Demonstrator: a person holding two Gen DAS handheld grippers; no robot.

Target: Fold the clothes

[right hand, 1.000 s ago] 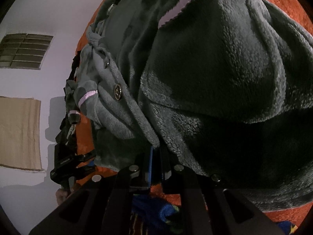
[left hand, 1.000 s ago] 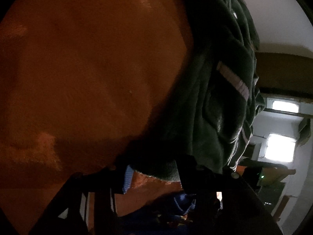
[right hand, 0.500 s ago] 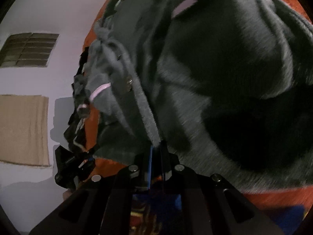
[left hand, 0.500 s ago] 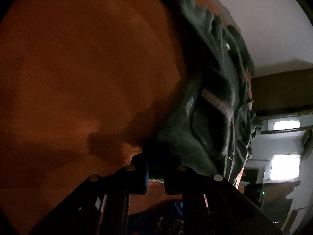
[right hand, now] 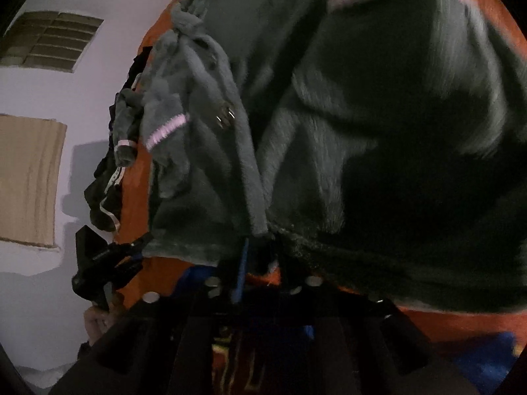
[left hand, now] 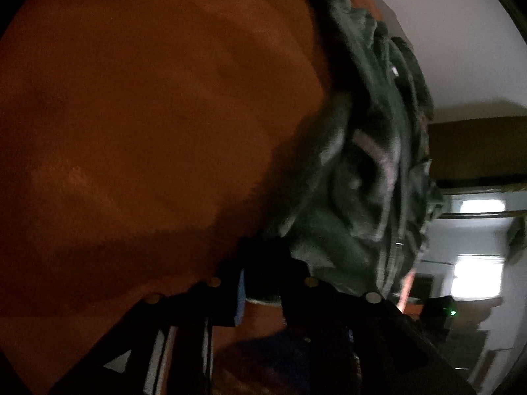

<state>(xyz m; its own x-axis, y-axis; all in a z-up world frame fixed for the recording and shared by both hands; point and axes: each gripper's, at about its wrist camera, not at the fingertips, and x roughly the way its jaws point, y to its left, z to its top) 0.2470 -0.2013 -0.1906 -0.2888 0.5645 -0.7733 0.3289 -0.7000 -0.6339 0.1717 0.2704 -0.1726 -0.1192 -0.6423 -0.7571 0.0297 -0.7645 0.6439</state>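
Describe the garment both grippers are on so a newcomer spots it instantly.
Find the orange blanket filling the scene. On it lies a bulky grey-green fleece garment, with both grippers clamped on its near hem. Pink ribbed trim and metal snaps distinguish it from the black clothes behind.

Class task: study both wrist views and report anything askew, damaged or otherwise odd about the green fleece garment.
No damage shows. The green fleece garment hangs bunched and twisted, not flat, over the orange blanket. Both the left tongs and right tongs pinch its lower edge. Its pink-trimmed cuff dangles loose.
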